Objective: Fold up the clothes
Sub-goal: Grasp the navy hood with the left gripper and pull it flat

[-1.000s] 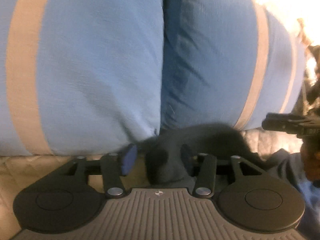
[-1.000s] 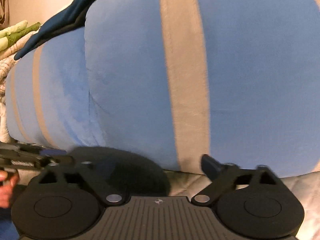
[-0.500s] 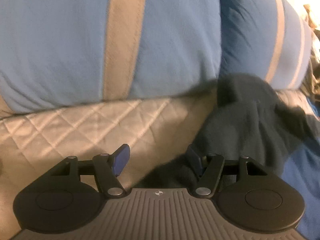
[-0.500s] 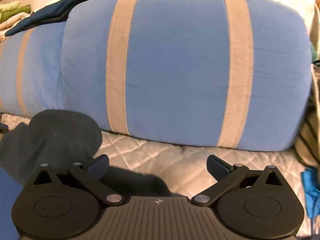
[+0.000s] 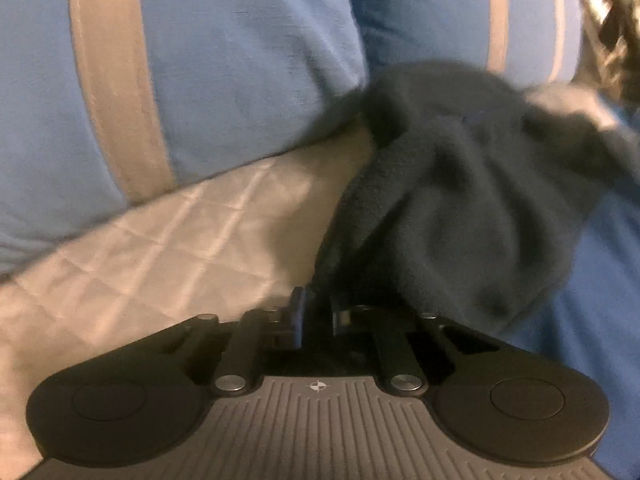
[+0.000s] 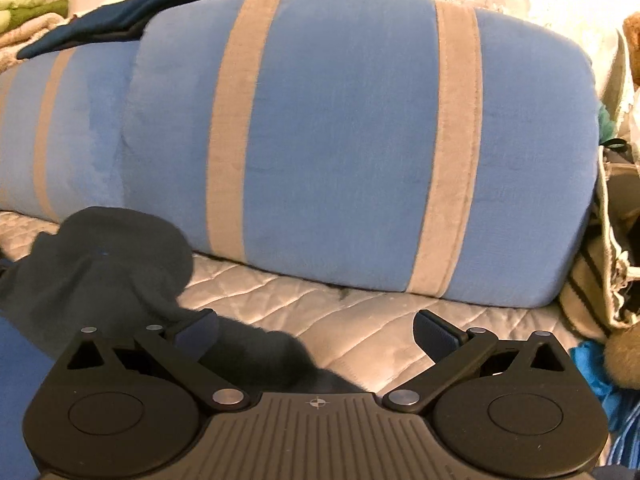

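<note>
A dark grey fleece garment point(image 5: 460, 208) lies bunched on the quilted cover, against the blue pillows. Its near edge runs down between the pads of my left gripper point(image 5: 318, 314), whose jaws are closing and stand almost together, pinching the cloth. In the right wrist view the same dark garment point(image 6: 104, 264) lies at the lower left, and one flap of it reaches in beside the left finger point(image 6: 200, 330). My right gripper point(image 6: 316, 330) stands wide open over the quilt and grips nothing.
Two blue pillows with beige stripes point(image 6: 340, 140) stand along the back of the quilted beige cover point(image 6: 360, 320). A bright blue cloth point(image 5: 600, 300) lies beside the dark garment. More clothes point(image 6: 120, 20) are piled behind the pillows, and bags and a turquoise cloth point(image 6: 592, 364) sit at the right.
My left gripper's jaws have gone from wide apart to pinched on the dark garment's edge, and it has dropped closer to the cloth. The right gripper swung right along the pillows, then held still, open.
</note>
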{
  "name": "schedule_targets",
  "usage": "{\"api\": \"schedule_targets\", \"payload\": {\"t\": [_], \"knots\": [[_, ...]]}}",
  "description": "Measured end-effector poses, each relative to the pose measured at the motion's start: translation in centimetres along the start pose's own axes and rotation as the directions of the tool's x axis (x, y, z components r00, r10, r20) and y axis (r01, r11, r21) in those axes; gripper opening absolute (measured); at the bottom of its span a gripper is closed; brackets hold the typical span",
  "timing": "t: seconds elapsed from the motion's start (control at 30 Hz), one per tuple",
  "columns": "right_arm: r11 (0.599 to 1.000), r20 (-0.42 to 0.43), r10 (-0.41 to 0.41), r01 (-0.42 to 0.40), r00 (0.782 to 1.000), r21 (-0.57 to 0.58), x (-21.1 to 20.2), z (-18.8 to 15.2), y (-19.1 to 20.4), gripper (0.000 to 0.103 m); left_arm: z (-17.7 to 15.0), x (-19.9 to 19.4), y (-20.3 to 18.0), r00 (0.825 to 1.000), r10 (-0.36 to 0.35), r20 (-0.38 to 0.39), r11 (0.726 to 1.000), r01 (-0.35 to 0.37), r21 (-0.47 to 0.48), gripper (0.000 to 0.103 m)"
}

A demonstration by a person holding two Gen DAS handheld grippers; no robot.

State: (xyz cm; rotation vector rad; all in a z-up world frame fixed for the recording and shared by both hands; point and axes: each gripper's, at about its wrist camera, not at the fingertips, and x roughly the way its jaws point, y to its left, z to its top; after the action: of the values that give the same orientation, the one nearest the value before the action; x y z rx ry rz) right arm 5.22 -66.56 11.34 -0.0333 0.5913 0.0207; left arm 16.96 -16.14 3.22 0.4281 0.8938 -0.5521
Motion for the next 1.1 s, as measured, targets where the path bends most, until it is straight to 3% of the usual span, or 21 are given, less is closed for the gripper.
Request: {"api": "schedule_targets", "payload": {"t": [0.13,0.33,0.6,0.7,0.87,1.1], "knots": [[0.999,-0.022,-0.029,0.03,0.999,0.021,1.5,0.7,-0.5,0.103,0.3,-0.4,0.5,0.987,0.159,-0.025,0.987,-0.159,0.012,0.012],[0.997,-0.077,-0.039,0.034,0.996,-0.066,4.7,0.8,0.5,0.103,0.6,0.0,-0.3,0.97,0.24,-0.037,0.971,-0.239,0.03,0.011],[0.962,-0.208,-0.097,0.037,0.973,-0.272,9.4,-2.8,4.1,0.103,0.6,0.6,-0.2,0.972,0.23,-0.045,0.973,-0.23,0.003,0.012],[0.949,-0.197,-0.108,0.042,0.974,-0.314,9.3,-3.0,4.8,0.103,0.4,0.3,-0.1,0.975,0.219,-0.042,0.975,-0.22,-0.015,0.012],[0.957,-0.127,-0.045,0.006,0.991,-0.29,7.6,-1.3,4.3,0.103,0.4,0.4,0.0,0.977,0.213,-0.035,0.977,-0.214,-0.028,0.012],[0.966,-0.13,-0.005,-0.029,0.991,-0.257,8.4,0.1,3.3,0.096,0.4,0.7,-0.2,0.977,0.213,-0.028,0.976,-0.214,-0.039,0.012]]}}
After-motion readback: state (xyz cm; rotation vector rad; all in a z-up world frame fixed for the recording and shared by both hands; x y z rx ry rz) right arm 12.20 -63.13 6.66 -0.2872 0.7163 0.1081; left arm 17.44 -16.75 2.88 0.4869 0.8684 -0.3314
